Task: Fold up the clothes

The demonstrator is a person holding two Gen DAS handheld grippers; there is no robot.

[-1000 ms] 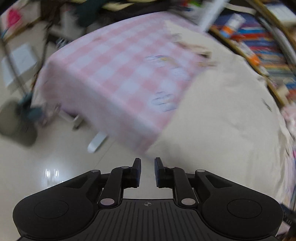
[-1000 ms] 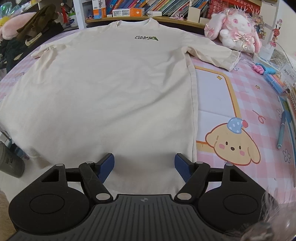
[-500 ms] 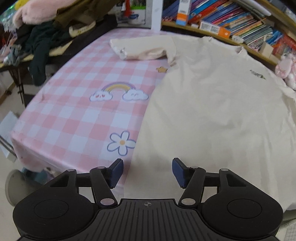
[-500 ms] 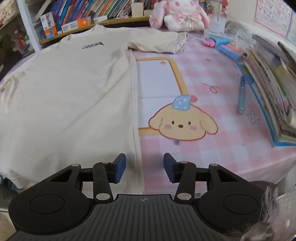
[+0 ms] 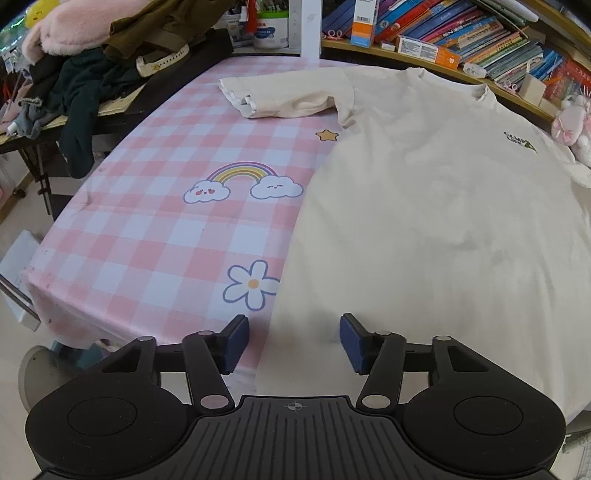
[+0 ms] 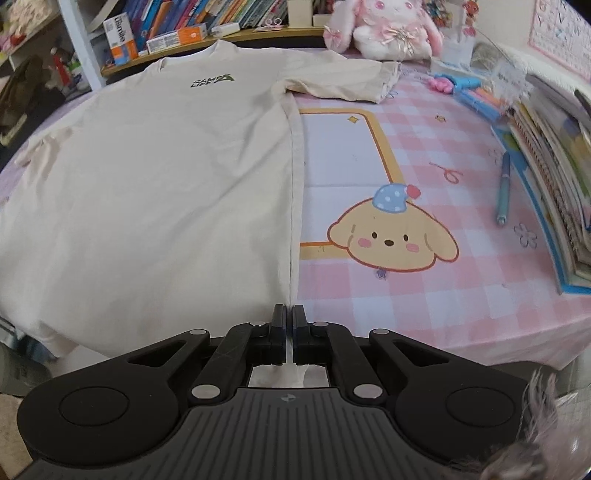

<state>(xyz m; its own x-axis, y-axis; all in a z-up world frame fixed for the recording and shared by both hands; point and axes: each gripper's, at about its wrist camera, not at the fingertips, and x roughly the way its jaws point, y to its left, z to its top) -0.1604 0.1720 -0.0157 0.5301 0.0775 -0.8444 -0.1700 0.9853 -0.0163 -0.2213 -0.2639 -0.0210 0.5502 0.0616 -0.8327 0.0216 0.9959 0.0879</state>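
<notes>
**Now: right tongs pinched on the shirt's hem corner, left tongs spread over the other**

Flat on the pink checked tablecloth [image 5: 155,236] lies a cream T-shirt [image 5: 424,221], front up, collar toward the top of both frames and hem toward the bottom edge, where it hangs a little over the table's front.

Seen from the right wrist, the right gripper [image 6: 289,321] sits at the lower centre of the frame with its jaws together, clamped on the shirt's side seam right at the hem corner; a bit of cream cloth shows between and behind the fingers. The shirt [image 6: 166,184] fills the left half of that frame, its sleeve [image 6: 347,79] reaching to the upper right, near a pink plush rabbit [image 6: 391,29]. A printed puppy [image 6: 391,236] on the cloth lies right of the seam, a blue pen [image 6: 504,188] farther right beside stacked books [image 6: 554,166].

Seen from the left wrist, the left gripper [image 5: 293,341] is at the bottom centre, jaws wide apart, holding nothing. The shirt's side edge runs down between its blue pads [image 5: 236,341], so one finger stands over the tablecloth and the other over cloth. A printed flower [image 5: 253,284] sits just above the finger on the left, a rainbow [image 5: 242,181] higher up, and the other sleeve [image 5: 284,94] lies at upper centre
</notes>
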